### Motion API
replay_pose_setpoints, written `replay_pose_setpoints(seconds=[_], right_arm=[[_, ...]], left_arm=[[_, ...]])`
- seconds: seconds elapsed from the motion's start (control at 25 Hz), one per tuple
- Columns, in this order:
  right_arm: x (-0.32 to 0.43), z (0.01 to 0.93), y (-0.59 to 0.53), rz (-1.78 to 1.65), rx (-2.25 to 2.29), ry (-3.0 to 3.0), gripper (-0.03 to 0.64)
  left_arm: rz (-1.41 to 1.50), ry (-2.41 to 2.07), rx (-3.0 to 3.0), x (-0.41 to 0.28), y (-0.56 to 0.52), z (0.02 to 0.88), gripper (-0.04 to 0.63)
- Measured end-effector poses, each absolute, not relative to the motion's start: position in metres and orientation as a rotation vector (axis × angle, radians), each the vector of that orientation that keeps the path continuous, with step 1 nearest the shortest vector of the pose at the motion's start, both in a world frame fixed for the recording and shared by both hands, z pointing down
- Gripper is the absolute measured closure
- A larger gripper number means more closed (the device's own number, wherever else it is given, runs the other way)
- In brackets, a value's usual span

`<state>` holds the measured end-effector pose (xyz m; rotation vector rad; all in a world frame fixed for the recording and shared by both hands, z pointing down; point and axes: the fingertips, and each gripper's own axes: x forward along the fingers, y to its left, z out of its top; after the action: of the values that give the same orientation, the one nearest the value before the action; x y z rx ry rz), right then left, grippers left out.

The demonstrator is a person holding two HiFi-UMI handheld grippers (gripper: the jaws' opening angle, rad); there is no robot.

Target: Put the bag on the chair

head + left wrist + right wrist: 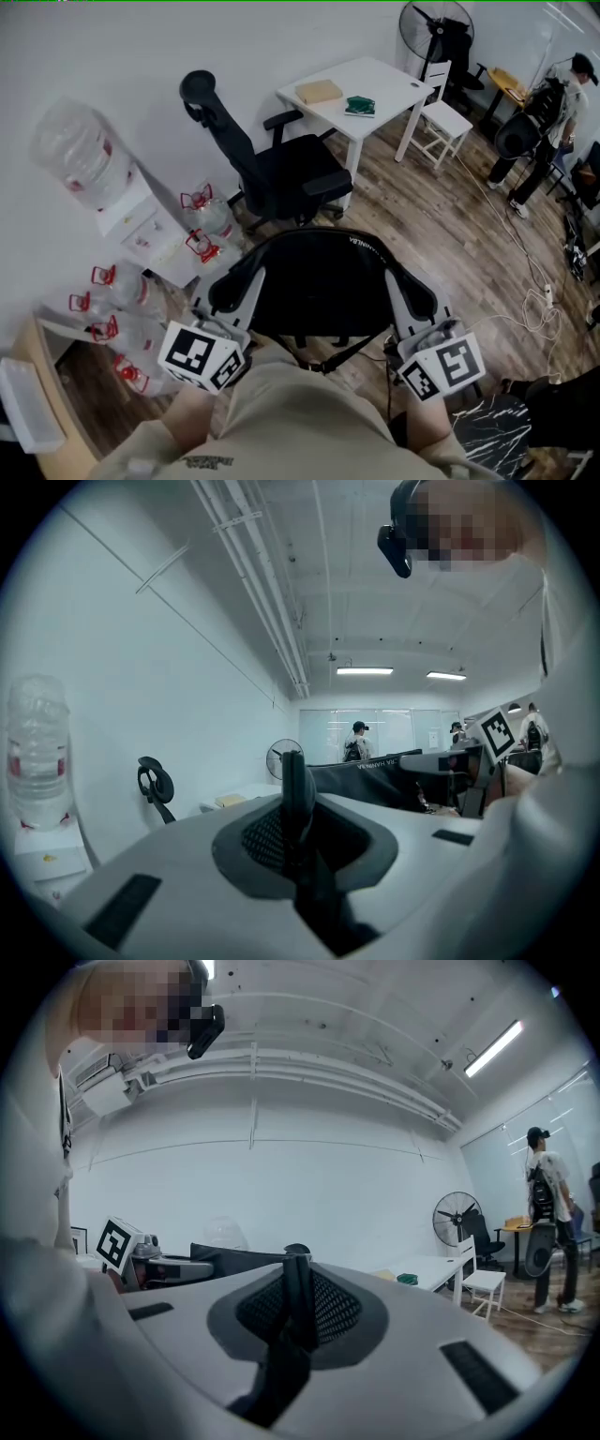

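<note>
One black chair, white table, wooden floor

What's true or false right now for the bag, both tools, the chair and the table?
1. Both the left tool and the right tool are shut on the black bag. True.
2. The bag already rests on the black office chair. False: it hangs between the tools, short of the chair.
3. Nothing lies on the white table. False: a tan box and a green item lie on it.
4. A fan stands beyond the table. True.
</note>
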<state>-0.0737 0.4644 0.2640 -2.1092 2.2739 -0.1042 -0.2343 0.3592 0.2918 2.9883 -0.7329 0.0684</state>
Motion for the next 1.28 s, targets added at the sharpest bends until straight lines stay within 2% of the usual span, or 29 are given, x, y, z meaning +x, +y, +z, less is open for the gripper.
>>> replay_pose_setpoints(seconds=[0.8,1.28], right_arm=[[-0.036,0.284,0.438,-0.126,-2.159,2.278,0.561],[-0.012,0.284,0.353,-0.182,-2.105,2.297,0.561]], left_arm=[[0.082,-0.697,2.978,-0.196,0.336,0.311,0.529],[0.088,-0.706,2.967,-0.173,0.252,0.312,0.529]])
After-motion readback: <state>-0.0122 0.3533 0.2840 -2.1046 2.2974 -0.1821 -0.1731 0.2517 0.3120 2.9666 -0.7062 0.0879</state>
